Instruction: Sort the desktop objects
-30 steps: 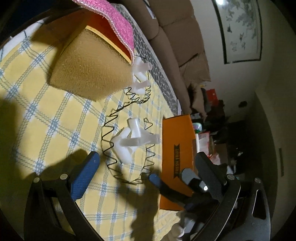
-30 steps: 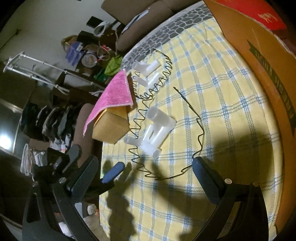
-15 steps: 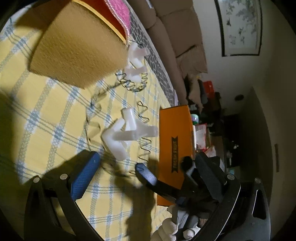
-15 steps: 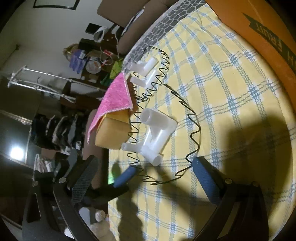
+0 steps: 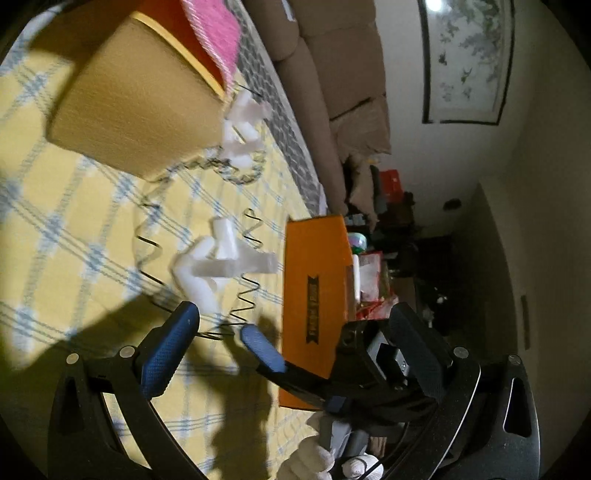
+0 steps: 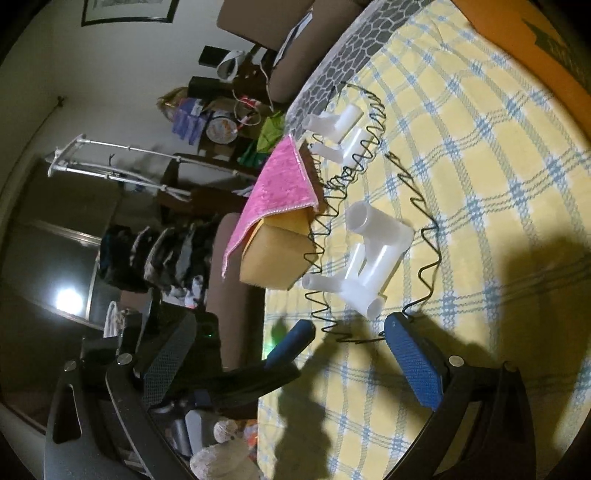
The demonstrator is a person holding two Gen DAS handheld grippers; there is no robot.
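Note:
A black wire spring [image 5: 221, 330] [image 6: 347, 338] curls on the yellow checked cloth around a white pipe fitting [image 5: 218, 262] [image 6: 373, 254]. A second white fitting [image 5: 240, 133] [image 6: 340, 133] lies inside its far coils. My left gripper [image 5: 291, 317] is open, its blue finger [image 5: 170, 350] at the spring's near bend. My right gripper [image 6: 291, 321] is open too, its blue finger [image 6: 410, 354] against the same bend from the other side. Each view shows the other gripper's blue finger crossing in, so the bend sits between one finger of each.
A tan box [image 5: 136, 107] [image 6: 273, 258] with a pink cloth [image 5: 218, 33] [image 6: 280, 192] draped over it stands beside the spring. An orange carton [image 5: 317, 266] [image 6: 524, 44] lies along the opposite side. A sofa [image 5: 332, 66] backs the table. A white-gloved hand [image 5: 306, 458] holds the right gripper.
Both grippers have moved in toward the spring's near bend. The wide loop has been pushed narrower around the white fitting, and the two blue fingers stand closer together.

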